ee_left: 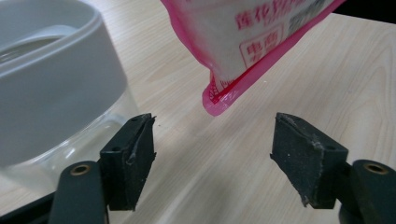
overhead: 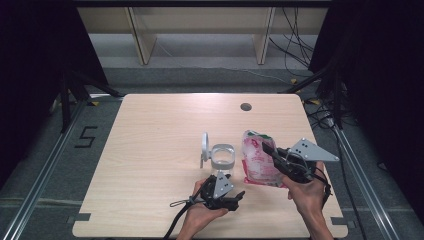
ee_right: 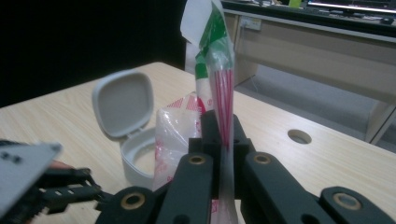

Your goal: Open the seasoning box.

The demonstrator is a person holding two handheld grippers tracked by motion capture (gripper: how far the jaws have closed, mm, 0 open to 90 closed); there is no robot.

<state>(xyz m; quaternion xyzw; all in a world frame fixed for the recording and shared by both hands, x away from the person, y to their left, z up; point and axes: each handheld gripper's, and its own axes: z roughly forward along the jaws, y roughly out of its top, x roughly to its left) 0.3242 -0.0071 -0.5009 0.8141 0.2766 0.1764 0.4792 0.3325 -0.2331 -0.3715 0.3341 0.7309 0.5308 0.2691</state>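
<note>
The right gripper (overhead: 274, 152) pinches the pink bag (overhead: 256, 159) near the table's (overhead: 150, 150) right edge; the left gripper (overhead: 231, 197), spread wide, should next steady the jar (overhead: 222, 159).

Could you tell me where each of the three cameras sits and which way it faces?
High view: above the person's side, looking forward and down on the table; both hands, the left gripper and right gripper show.
Left gripper view: rides the left gripper, looking along its open fingers at the clear jar and the pink bag's corner.
Right gripper view: rides the right gripper, its fingers shut on the pink bag, facing the jar's open lid.
All views share jar and bag.
</note>
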